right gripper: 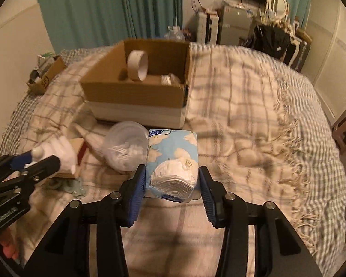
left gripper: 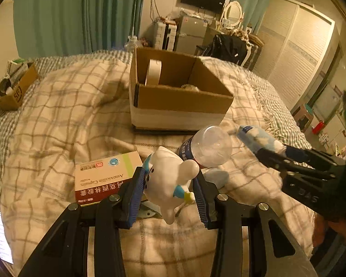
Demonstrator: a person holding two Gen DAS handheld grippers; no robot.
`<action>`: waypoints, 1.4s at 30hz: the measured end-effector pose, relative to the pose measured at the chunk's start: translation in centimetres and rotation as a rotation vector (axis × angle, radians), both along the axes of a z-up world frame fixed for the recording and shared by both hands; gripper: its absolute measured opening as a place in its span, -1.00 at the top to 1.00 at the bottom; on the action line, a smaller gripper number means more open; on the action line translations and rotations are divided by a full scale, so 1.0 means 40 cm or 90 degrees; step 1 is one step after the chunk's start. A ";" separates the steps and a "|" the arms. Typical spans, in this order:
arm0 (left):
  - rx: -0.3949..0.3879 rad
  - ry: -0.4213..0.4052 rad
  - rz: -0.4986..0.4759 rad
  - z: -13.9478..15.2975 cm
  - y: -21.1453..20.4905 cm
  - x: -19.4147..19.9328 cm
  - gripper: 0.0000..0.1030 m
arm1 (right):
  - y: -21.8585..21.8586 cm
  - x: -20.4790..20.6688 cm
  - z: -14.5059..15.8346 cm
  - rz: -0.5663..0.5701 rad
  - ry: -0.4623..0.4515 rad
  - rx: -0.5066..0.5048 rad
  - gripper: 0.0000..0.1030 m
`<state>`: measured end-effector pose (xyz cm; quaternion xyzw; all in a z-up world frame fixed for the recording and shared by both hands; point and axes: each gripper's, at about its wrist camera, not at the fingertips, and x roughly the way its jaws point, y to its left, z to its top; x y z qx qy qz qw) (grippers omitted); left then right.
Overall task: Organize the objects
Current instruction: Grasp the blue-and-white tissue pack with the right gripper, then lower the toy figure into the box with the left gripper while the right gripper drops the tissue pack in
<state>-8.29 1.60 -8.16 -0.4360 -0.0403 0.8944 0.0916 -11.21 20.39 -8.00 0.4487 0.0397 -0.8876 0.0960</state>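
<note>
My left gripper is shut on a white toy figure with blue trim, held just above the bed. My right gripper is shut on a blue tissue pack with cloud print; it also shows in the left wrist view. An open cardboard box stands ahead on the bed, with a tape roll and a crumpled item inside. A clear plastic bottle and a medicine box lie on the blanket between the grippers and the box.
The plaid blanket covers the bed. A small cardboard box with items sits at the far left edge. A blue cloth lies under the bottle. Fridge, mirror and wardrobe stand beyond the bed.
</note>
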 end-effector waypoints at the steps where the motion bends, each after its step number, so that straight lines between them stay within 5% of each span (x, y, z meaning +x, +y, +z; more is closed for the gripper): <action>1: -0.001 0.009 -0.001 0.015 0.001 0.006 0.19 | -0.003 0.013 0.022 0.003 0.012 0.001 0.14; 16: -0.020 0.139 -0.008 0.251 -0.008 -0.037 0.19 | -0.059 0.061 0.285 0.060 0.141 0.006 0.17; 27: -0.017 0.143 -0.021 0.292 0.004 -0.260 0.19 | -0.104 -0.173 0.382 0.068 0.168 0.004 0.17; 33: -0.024 0.126 -0.029 0.252 0.034 -0.398 0.19 | -0.096 -0.328 0.349 0.052 0.147 -0.010 0.17; 42: -0.031 0.038 -0.049 0.063 0.055 -0.540 0.19 | -0.080 -0.523 0.173 0.037 0.065 -0.032 0.18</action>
